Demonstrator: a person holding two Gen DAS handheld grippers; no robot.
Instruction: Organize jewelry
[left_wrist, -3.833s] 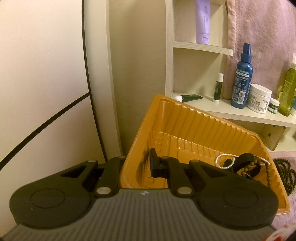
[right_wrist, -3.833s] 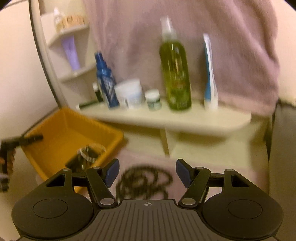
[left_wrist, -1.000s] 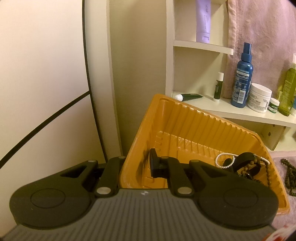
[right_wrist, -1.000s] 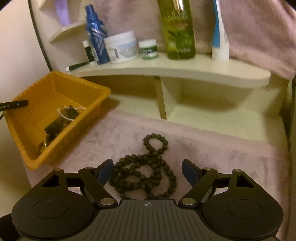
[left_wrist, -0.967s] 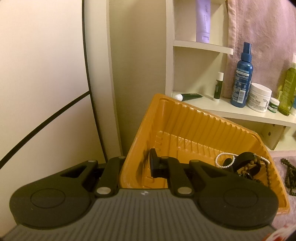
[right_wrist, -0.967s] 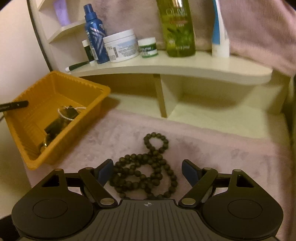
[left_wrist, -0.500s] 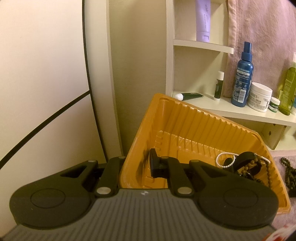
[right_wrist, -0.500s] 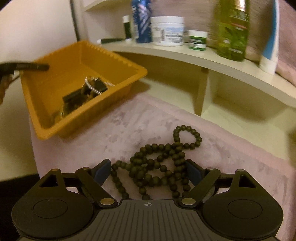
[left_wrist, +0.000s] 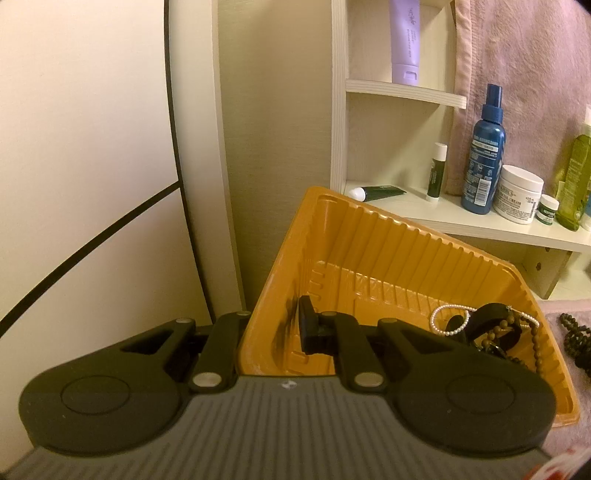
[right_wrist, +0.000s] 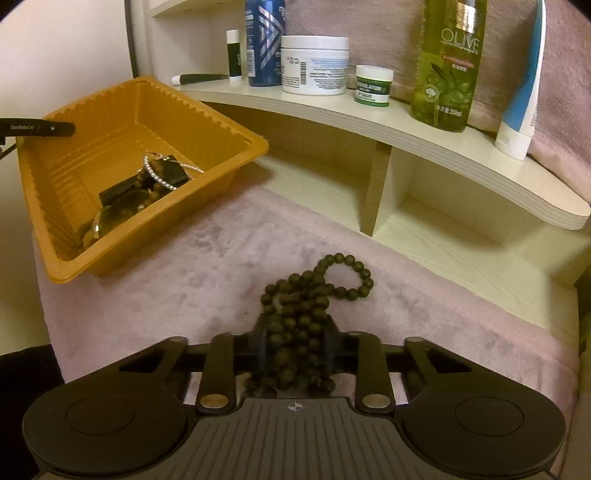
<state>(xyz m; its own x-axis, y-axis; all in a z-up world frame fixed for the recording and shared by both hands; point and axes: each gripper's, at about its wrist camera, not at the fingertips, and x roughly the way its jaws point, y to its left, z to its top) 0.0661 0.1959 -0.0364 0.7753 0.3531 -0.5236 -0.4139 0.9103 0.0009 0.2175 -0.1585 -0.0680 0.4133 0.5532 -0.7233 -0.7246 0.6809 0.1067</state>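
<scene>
My left gripper (left_wrist: 291, 328) is shut on the near left wall of an orange ribbed tray (left_wrist: 406, 225), one finger outside and one inside. In the tray lie a pearl strand (left_wrist: 448, 319), a brown bead chain (left_wrist: 535, 350) and a black piece (left_wrist: 491, 321). In the right wrist view the tray (right_wrist: 155, 236) stands at the left on a pink mat (right_wrist: 184, 280). My right gripper (right_wrist: 295, 347) is closing on a dark bead necklace (right_wrist: 332, 284). Its pads squeeze the bunched beads, and one loop lies free on the mat beyond.
A curved pale shelf (right_wrist: 406, 122) runs behind the mat. It carries a blue spray bottle (right_wrist: 264, 40), a white jar (right_wrist: 314, 64), a small green jar (right_wrist: 373, 86), an olive-green bottle (right_wrist: 448, 66) and a blue-white tube (right_wrist: 521, 92). A pink towel hangs behind.
The right gripper's jaws have come together around the dark bead necklace and bunched it between the pads. The left gripper and the tray have not moved.
</scene>
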